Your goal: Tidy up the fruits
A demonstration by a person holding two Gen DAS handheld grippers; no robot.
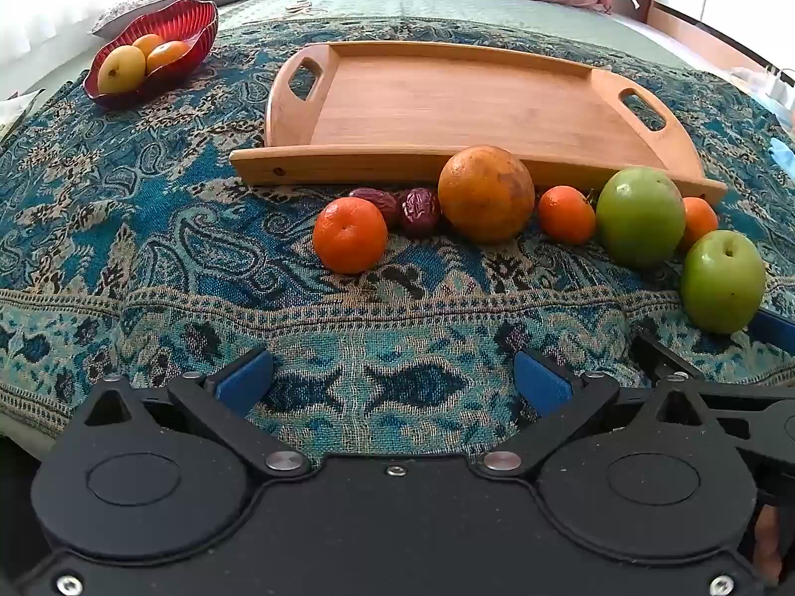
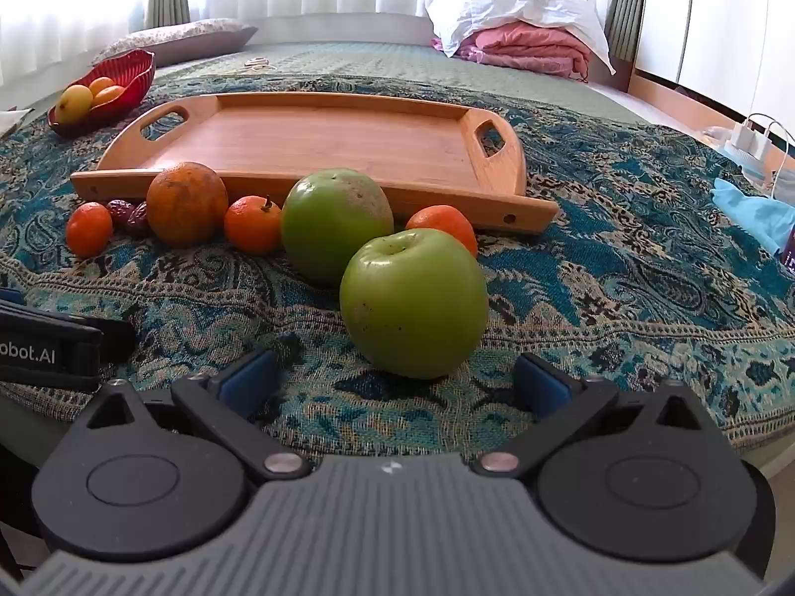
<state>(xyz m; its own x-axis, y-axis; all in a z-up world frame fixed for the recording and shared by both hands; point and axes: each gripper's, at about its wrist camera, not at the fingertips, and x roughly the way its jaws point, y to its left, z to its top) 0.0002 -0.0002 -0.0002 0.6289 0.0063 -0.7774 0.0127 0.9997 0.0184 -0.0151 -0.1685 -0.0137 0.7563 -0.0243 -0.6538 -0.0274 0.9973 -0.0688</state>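
A bare wooden tray (image 1: 462, 99) (image 2: 318, 144) lies on a blue patterned cloth. Along its near edge lies a row of fruit: a small tangerine (image 1: 350, 234) (image 2: 89, 228), two dark red dates (image 1: 420, 209) (image 2: 130, 216), a big orange (image 1: 486, 192) (image 2: 187, 203), a second tangerine (image 1: 566, 214) (image 2: 252, 224), a large green apple (image 1: 640, 215) (image 2: 337, 223) and a third tangerine (image 1: 699, 221) (image 2: 442, 223). A nearer green apple (image 1: 723, 280) (image 2: 413, 302) sits just ahead of my right gripper (image 2: 393, 387), which is open and holds nothing. My left gripper (image 1: 393, 382) is open over bare cloth.
A red bowl (image 1: 194, 20) (image 2: 134, 67) with yellow and orange fruit stands far left. Pillows and a pink blanket (image 2: 526, 47) lie at the back. A light blue cloth (image 2: 750, 213) and white chargers (image 2: 753, 136) sit at the right. The left gripper's body (image 2: 49, 352) shows at the left edge.
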